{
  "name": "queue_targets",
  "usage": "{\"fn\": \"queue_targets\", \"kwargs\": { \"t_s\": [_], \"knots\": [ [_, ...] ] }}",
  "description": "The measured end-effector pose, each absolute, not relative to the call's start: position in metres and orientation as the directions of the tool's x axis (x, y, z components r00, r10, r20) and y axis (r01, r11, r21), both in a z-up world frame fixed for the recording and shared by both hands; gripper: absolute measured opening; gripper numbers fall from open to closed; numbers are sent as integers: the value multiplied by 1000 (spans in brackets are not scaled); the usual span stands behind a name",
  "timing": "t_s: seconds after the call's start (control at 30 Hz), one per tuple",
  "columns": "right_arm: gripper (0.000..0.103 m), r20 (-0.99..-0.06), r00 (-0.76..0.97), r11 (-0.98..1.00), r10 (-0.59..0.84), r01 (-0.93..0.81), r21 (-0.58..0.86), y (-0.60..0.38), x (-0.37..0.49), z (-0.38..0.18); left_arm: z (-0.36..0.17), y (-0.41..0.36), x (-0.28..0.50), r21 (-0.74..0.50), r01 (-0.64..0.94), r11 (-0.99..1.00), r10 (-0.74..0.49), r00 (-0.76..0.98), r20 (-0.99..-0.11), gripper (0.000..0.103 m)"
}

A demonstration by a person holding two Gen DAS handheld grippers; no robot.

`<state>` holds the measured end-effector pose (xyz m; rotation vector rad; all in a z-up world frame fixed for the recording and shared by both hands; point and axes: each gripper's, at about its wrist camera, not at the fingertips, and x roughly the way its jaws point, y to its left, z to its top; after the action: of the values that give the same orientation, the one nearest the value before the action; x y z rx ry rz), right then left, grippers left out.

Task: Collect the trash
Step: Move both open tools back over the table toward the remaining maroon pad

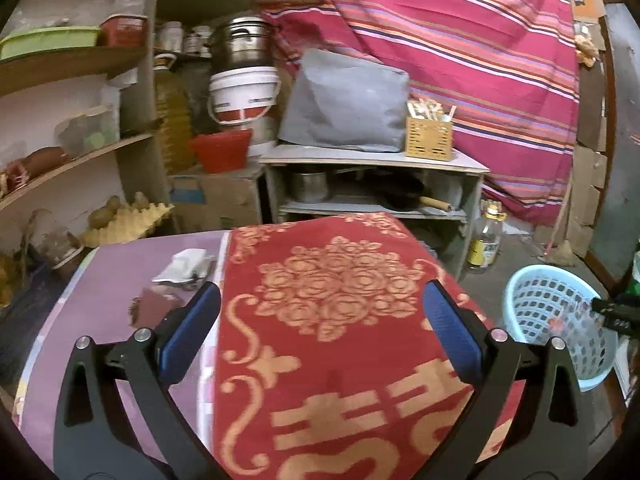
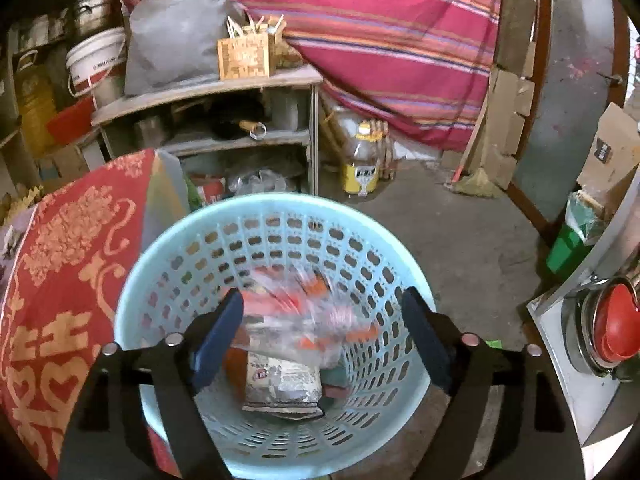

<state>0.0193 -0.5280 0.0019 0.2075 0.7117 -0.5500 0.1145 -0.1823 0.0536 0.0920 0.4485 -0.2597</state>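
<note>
A light blue perforated basket [image 2: 276, 216] stands on the floor beside the table, also seen at the right in the left wrist view as the basket [image 1: 556, 320]. My right gripper [image 2: 324, 328] hangs open over its mouth. A blurred clear wrapper with orange print [image 2: 316, 312] sits loose between its fingers, above a silver packet [image 2: 284, 380] lying in the basket. My left gripper [image 1: 320, 320] is open over the red and gold cloth [image 1: 340, 320], holding nothing. A white crumpled wrapper [image 1: 186, 266] and a dark brown scrap [image 1: 154, 306] lie on the purple tabletop [image 1: 104, 280], left of the left finger.
A grey low shelf [image 1: 372, 160] with pots, a wooden utensil box [image 1: 429, 136] and a grey bag stands behind the table. Wooden shelves [image 1: 80, 152], an egg tray, buckets and a red tub fill the left. A bottle [image 2: 362, 160] stands on the concrete floor.
</note>
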Motion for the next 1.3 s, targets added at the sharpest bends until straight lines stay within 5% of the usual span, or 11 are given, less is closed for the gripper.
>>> {"fn": "queue_targets", "kwargs": {
  "t_s": [0.13,0.2,0.6,1.3],
  "knots": [
    [84,-626,659,844,-417,536,1,-513,15,19,55,-160,113,28,238,971,-202,877,-436,97],
    [94,-605,675,844,-422,536,9,-506,14,26,56,-149,113,31,222,975,-187,882,-433,97],
    [94,-508,796,914,-327,403,42,-432,38,53,46,-86,122,54,118,992,-82,888,-452,97],
    [98,-541,817,974,-200,226,-20,-321,114,33,1,2,163,93,-17,996,66,832,-551,97]
  ]
}}
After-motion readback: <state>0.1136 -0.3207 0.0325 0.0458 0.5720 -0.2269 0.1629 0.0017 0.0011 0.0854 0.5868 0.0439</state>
